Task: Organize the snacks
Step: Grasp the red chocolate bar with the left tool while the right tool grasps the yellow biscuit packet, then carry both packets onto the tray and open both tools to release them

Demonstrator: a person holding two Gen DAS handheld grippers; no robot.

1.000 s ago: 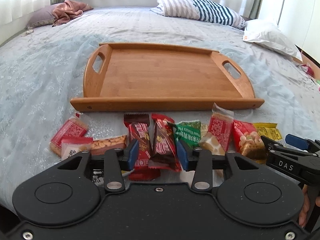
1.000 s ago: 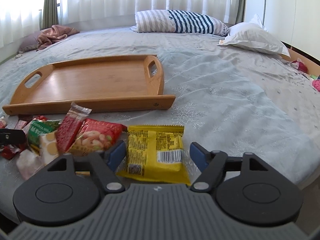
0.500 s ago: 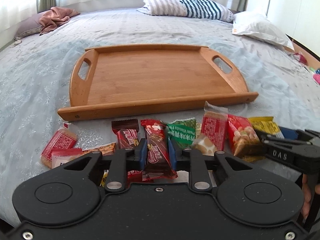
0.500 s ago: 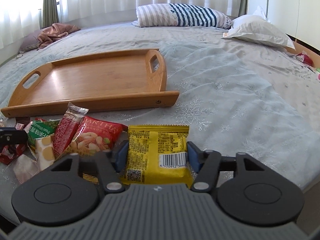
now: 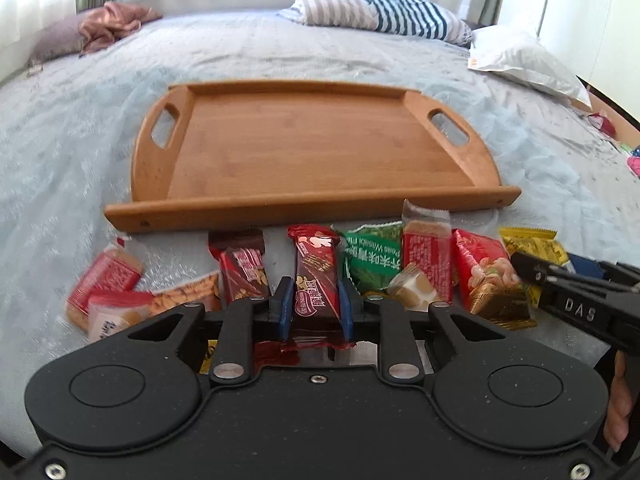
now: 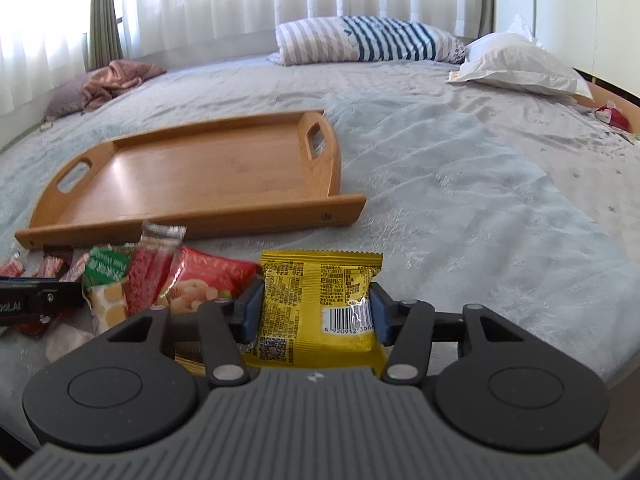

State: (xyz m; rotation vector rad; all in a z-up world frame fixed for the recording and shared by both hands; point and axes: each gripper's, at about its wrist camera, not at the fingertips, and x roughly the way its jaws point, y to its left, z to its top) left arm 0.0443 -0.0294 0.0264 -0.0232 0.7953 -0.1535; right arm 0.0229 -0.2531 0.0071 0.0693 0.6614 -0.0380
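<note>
Left gripper (image 5: 313, 309) clamps the dark red chocolate bar (image 5: 316, 280); right gripper (image 6: 313, 312) is closing on the yellow foil snack packet (image 6: 318, 304), whose slick wrapper could buckle and slip free.

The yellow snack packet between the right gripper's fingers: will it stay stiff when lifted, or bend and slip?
The yellow snack packet is probably light and floppy: thin crinkled film. Its glossy surface may slip in the closing right gripper.

Both wrist views face the tray (image 5: 316, 148) (snacks close below).
</note>
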